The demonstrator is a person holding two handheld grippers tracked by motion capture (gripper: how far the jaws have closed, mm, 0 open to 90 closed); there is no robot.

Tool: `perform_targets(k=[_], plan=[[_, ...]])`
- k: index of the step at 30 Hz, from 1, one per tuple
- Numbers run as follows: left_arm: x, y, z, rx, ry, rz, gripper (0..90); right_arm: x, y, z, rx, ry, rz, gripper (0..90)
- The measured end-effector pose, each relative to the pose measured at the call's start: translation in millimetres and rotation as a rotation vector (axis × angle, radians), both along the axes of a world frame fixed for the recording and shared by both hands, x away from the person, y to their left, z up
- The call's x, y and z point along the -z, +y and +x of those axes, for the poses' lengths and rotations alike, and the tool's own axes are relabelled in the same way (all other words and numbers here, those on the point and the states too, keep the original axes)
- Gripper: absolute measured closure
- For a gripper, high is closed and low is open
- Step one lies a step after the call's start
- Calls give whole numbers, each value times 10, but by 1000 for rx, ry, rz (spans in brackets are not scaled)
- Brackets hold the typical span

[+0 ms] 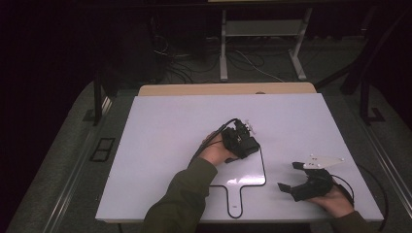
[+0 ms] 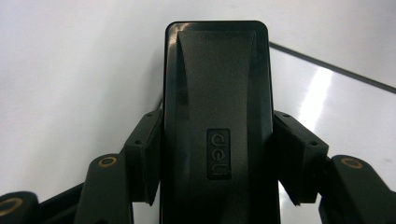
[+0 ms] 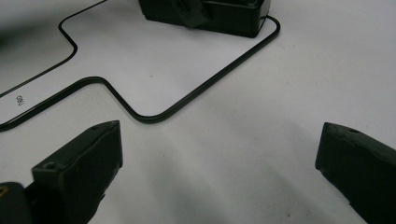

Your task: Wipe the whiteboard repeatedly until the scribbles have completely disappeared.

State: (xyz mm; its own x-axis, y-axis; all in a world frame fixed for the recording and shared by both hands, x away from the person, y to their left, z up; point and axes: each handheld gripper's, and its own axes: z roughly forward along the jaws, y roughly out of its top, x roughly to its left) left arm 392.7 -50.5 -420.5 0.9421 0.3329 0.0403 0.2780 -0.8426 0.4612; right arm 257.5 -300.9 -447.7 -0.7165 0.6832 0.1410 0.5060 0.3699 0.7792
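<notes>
Between the left tool's [image 2: 215, 154] closed jaws — a black eraser [image 2: 217, 93]; right tool [image 3: 219, 172] wide, apart.

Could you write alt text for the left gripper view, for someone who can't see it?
Two black jaws clamp the sides of a black block marked "deli", probably a whiteboard eraser. It lies on a white board with a thin black line at upper right.

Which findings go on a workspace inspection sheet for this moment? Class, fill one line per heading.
Surface: white board with a black paddle-shaped outline.
Job's things: black "deli" eraser, gripped, on the board inside the outline.
Clutter: nothing seen.
Grippers: left claw shut on the eraser; right claw open, low over the board.
Cables: one trails from each claw; more on the floor beyond.
Surroundings: dark room, grey floor, table legs.
</notes>
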Motion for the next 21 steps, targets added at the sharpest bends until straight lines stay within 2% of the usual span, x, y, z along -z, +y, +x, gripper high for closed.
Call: perform_targets(k=[10,11,15,19,21], plan=[[7,-76,-367,94,6,-16,393,-1,3,-4,1,2,1,0],[2,-74,-397,111,7,-7,393,-2,4,-6,1,3,1,0],[7,-84,-528,135,29,-26,393,-1,7,-3,1,0,-1,0],[2,-84,-599,164,37,-31,393,0,11,-3,-1,-2,-4,0],[1,-54,-574,141,62,-61,393,-1,10,-4,0,-2,-4,0]])
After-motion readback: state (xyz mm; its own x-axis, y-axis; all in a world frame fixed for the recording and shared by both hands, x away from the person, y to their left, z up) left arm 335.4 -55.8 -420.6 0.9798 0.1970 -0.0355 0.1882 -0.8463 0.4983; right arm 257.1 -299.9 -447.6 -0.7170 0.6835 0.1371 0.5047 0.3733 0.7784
